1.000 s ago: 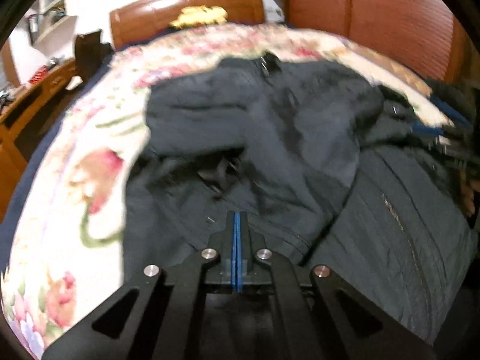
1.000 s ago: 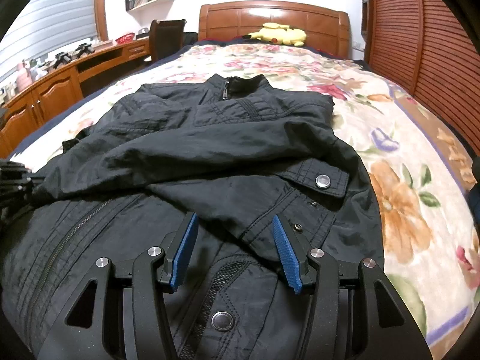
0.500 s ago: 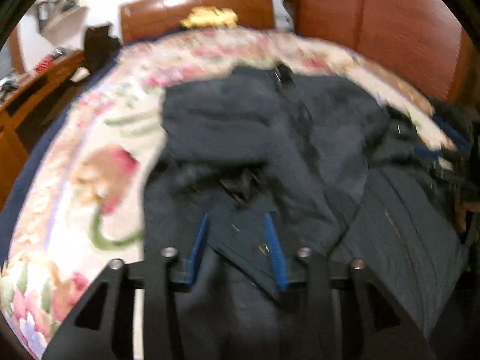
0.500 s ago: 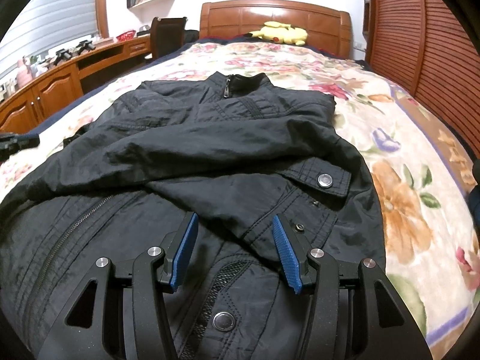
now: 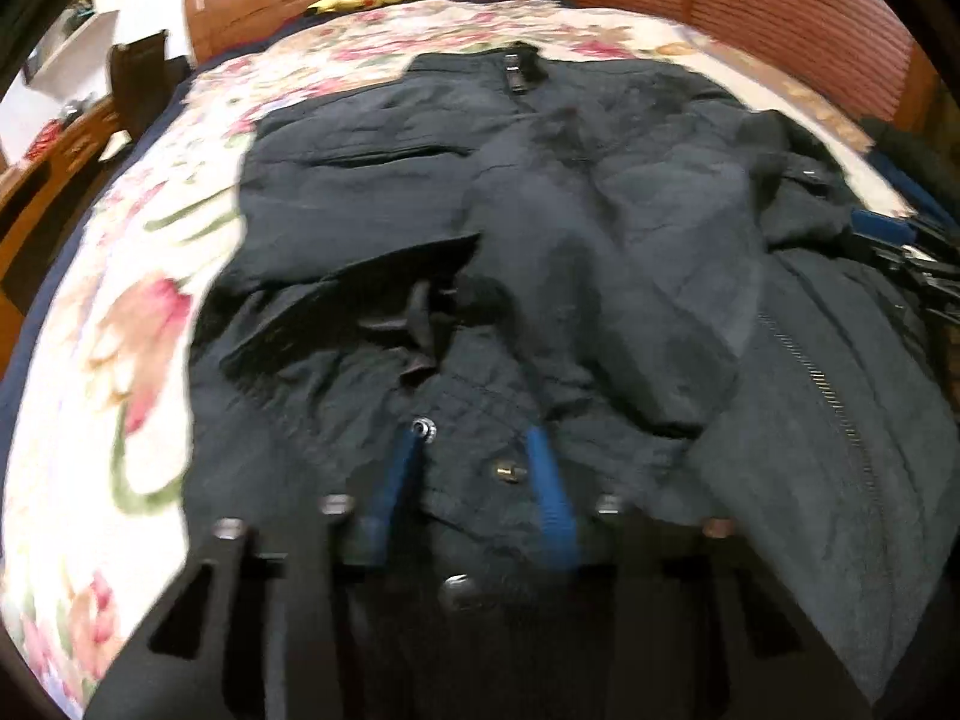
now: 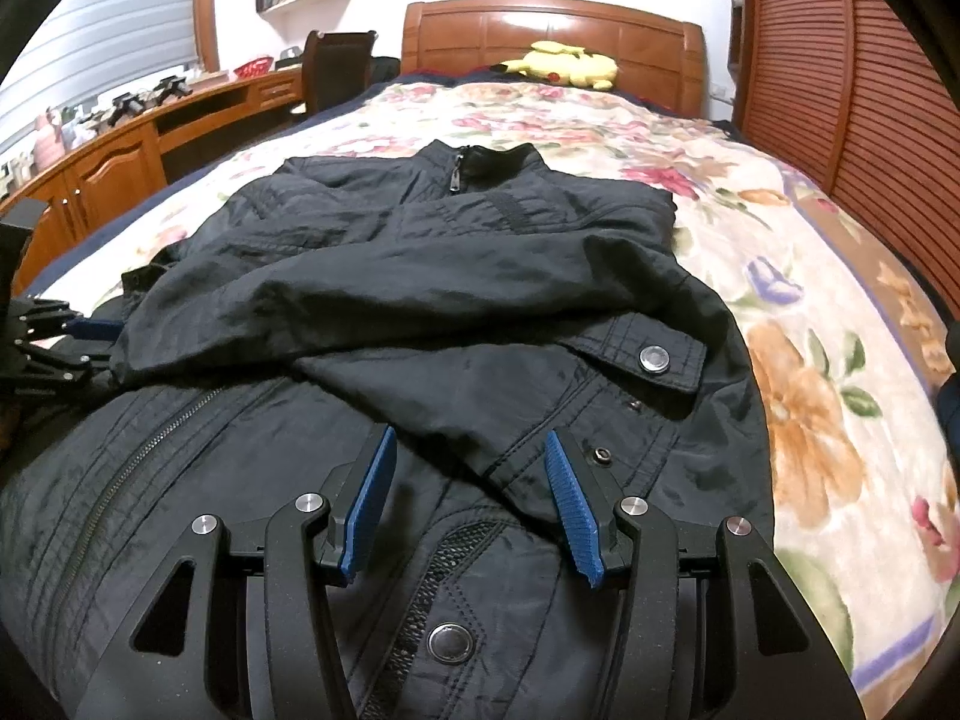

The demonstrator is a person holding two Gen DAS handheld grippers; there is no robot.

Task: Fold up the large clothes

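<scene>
A black zip jacket (image 6: 456,276) lies front-up on the floral bed, collar toward the headboard, both sleeves folded across its chest. It also shows in the blurred left wrist view (image 5: 540,252). My left gripper (image 5: 474,450) is open and empty, its blue pads either side of the hem fabric near a snap button. My right gripper (image 6: 468,450) is open and empty, low over the lower right front beside the snap cuff (image 6: 654,358). The left gripper also shows at the left edge of the right wrist view (image 6: 90,330).
The floral blanket (image 6: 798,312) covers the bed around the jacket. A yellow plush toy (image 6: 564,63) sits by the wooden headboard. A wooden desk and chair (image 6: 120,156) stand to the left, a slatted wardrobe (image 6: 870,120) to the right.
My left gripper went from shut to open, letting go of the left sleeve it had laid across the jacket, and pulled back a little. The right gripper has stayed still and open.
</scene>
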